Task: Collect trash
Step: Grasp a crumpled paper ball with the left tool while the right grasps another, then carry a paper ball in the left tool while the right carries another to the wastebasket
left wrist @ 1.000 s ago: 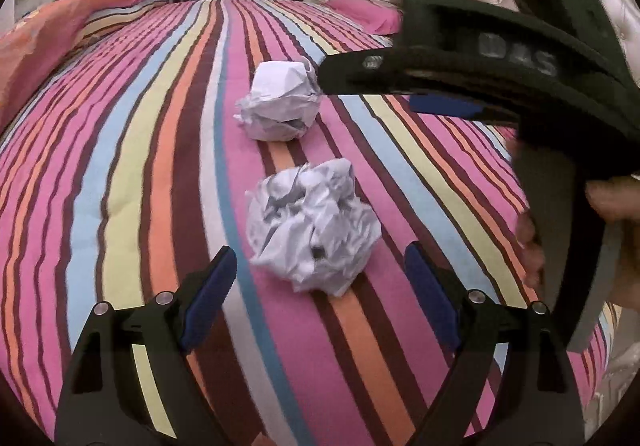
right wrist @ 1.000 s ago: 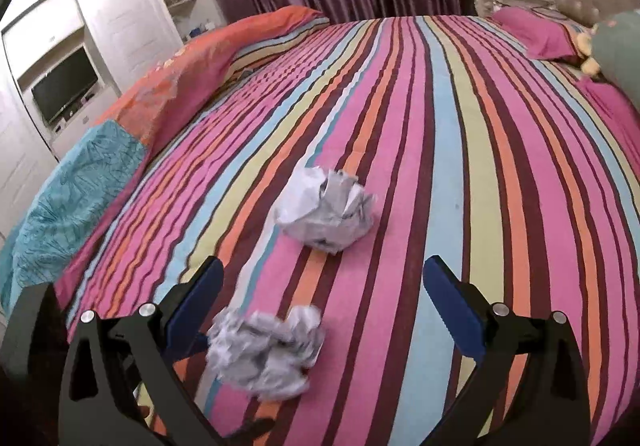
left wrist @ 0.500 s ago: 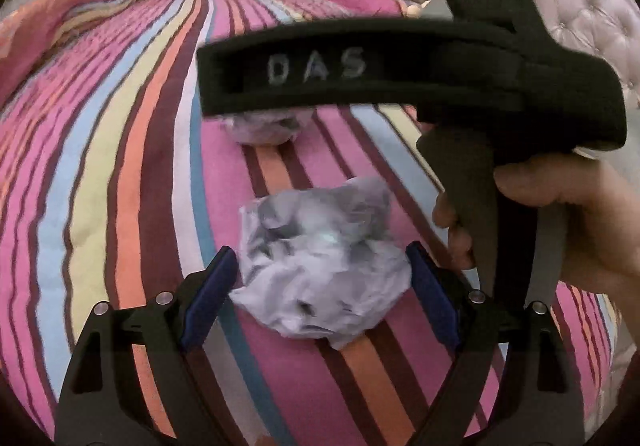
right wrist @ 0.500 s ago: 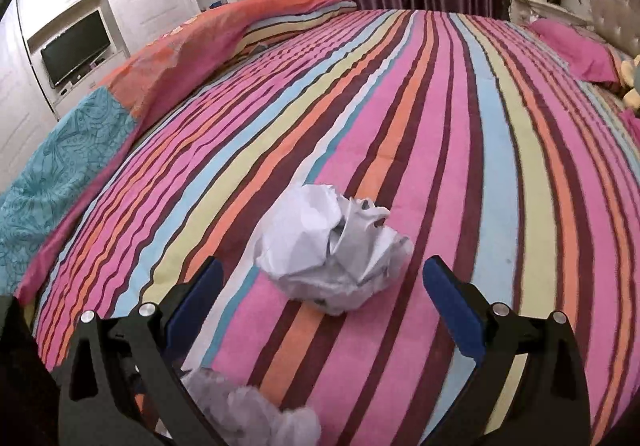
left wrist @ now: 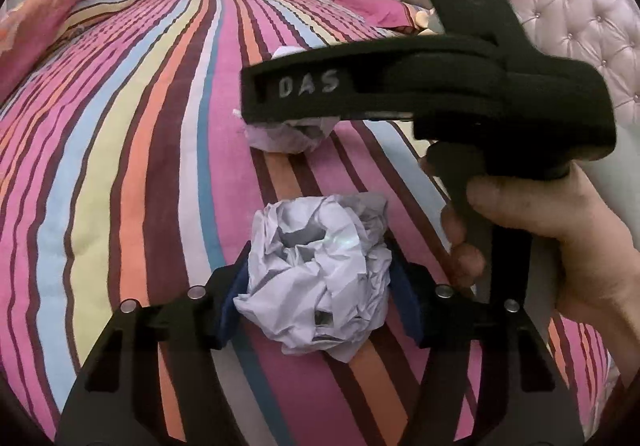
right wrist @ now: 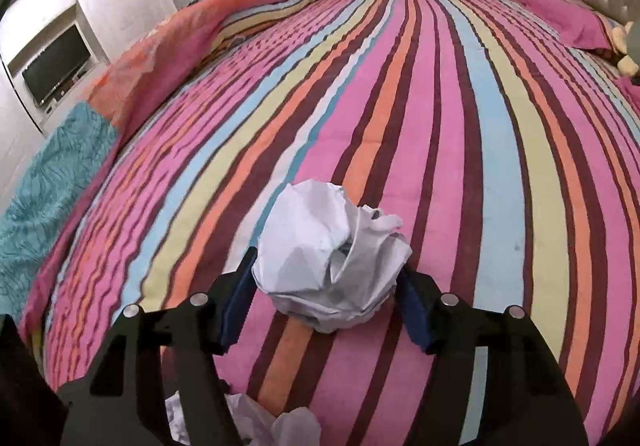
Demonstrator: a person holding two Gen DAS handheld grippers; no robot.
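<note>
Both jaws had just been closing: left gripper (left wrist: 318,298) pinched the grey-white crumpled paper ball (left wrist: 320,278), right gripper (right wrist: 326,296) pinched the whiter crumpled paper wad (right wrist: 332,258); best squeezed firmly, then lifted straight off the striped bedspread (right wrist: 460,150).

- Crumpled paper balls: 2. One (left wrist: 320,278) sits between the blue pads of the left gripper (left wrist: 318,300); the other (right wrist: 332,258) sits between the blue pads of the right gripper (right wrist: 326,300). Both lie on the striped bedspread (right wrist: 440,126), well in from its edges.
- Grippers: 2, black, one per hand.
- Hands in view: 1 (left wrist: 560,238), on the right gripper's handle.
- Pink pillows: 1 (right wrist: 560,18), at the far right corner.
- Television screens: 1 (right wrist: 56,66).
</note>
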